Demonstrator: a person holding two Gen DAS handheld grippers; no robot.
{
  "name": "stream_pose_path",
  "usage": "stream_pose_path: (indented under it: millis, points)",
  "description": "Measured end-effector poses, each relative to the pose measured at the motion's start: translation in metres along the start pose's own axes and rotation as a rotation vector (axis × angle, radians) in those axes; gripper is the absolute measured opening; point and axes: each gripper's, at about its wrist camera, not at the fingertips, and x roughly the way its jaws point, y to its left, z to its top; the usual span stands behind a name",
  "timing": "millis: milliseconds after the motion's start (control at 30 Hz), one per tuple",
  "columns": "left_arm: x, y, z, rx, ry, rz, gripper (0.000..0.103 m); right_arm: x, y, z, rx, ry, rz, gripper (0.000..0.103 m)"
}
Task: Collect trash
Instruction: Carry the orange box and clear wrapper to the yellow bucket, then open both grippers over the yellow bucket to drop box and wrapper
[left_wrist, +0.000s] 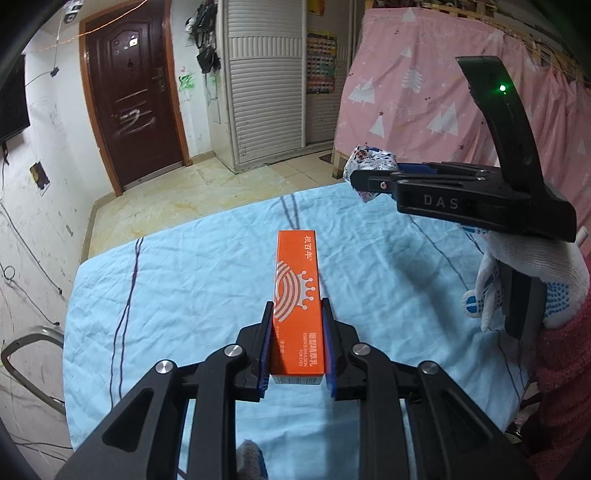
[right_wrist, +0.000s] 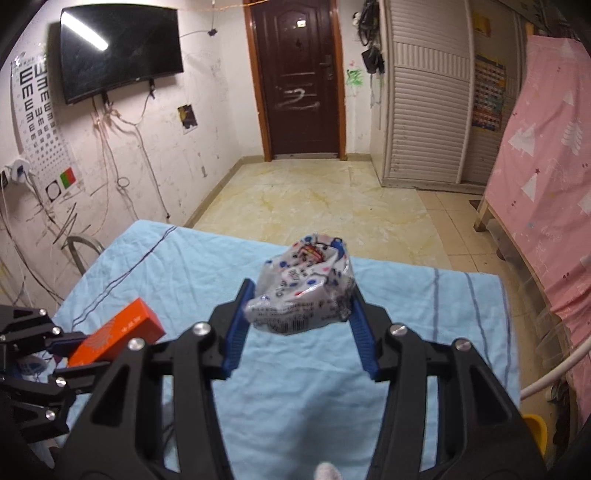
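We've got both tools loaded above the table's pale blue cloth (left_wrist: 184, 295). Our left gripper (left_wrist: 297, 310) is pinching the orange carton (left_wrist: 297, 295) between its blue pads (left_wrist: 266, 347), the box pointing straight out towards twelve o'clock, its printed face upward. In the right wrist view that same carton sits down at eight o'clock, clamped in the left tool. Our right gripper (right_wrist: 301, 291) is clamped on the crumpled white wrapper (right_wrist: 304, 291), dotted in blue and red, with both blue fingers (right_wrist: 236, 325) pressing its sides. From the left camera the wrapper pokes out past the right tool's tip at two o'clock, clear of the cloth, with a white dotted glove (left_wrist: 532, 280) wrapped round the handle.
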Motion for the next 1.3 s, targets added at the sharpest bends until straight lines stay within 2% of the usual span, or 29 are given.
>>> stream_pose_path:
  millis: [400,633,1167,1300]
  points:
    - [0.006,-0.087,0.017,0.136,0.007,-0.035,0.014,-0.065,-0.089,-0.046,0.14,-0.068,-0.072,0.048]
    - [0.019,-0.139,0.027,0.206,0.03,-0.081,0.014,-0.092,-0.137,-0.078,0.215,-0.085,-0.118,0.048]
    - [0.055,-0.259,0.038,0.338,0.069,-0.197,0.014,-0.124,-0.227,-0.161,0.392,-0.052,-0.193,0.048]
    - [0.061,-0.279,0.044,0.343,0.07,-0.225,0.014,-0.122,-0.246,-0.178,0.441,-0.033,-0.195,0.053]
